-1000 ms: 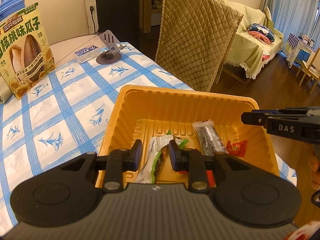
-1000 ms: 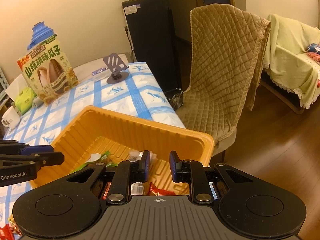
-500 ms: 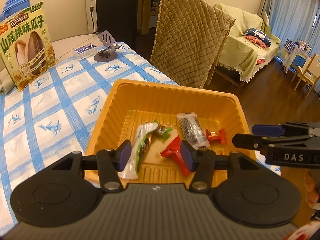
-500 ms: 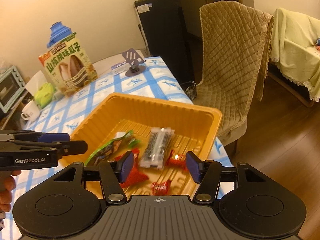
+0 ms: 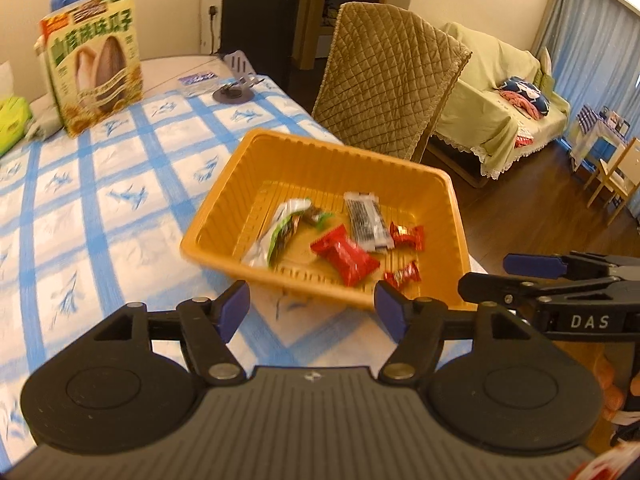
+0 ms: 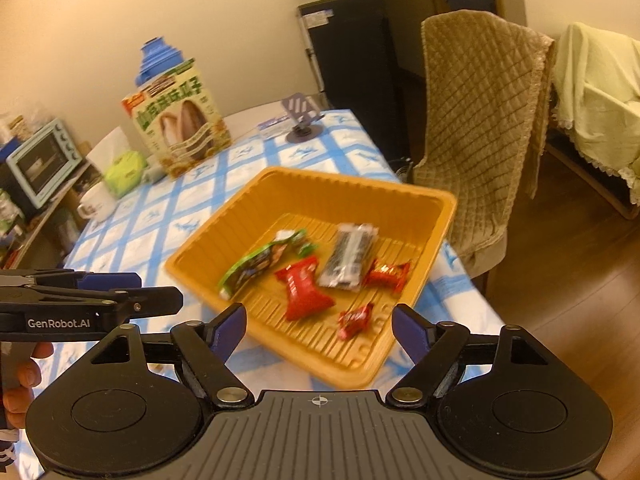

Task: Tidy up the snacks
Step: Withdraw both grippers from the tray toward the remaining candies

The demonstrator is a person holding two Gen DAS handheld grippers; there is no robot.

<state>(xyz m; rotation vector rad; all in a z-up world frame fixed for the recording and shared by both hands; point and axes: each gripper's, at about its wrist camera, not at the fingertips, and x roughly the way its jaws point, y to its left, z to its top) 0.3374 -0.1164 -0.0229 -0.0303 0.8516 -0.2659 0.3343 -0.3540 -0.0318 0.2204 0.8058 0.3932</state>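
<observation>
Holding both tongs, left (image 5: 312, 307) and right (image 6: 319, 330), spread and empty, jaws just opened. Tray (image 5: 240, 184) with snacks (image 5: 344, 255) ahead, below tips, by counter (image 5: 100, 208) edge. My worry: nudge sends tray off.

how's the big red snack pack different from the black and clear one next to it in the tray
The big red pack is opaque and pillow-shaped with flared ends; the black and clear pack is flatter, longer, and see-through at its edges. The red one lies nearer the tray's front wall, the black one farther back. Both lie flat in the orange tray.
</observation>
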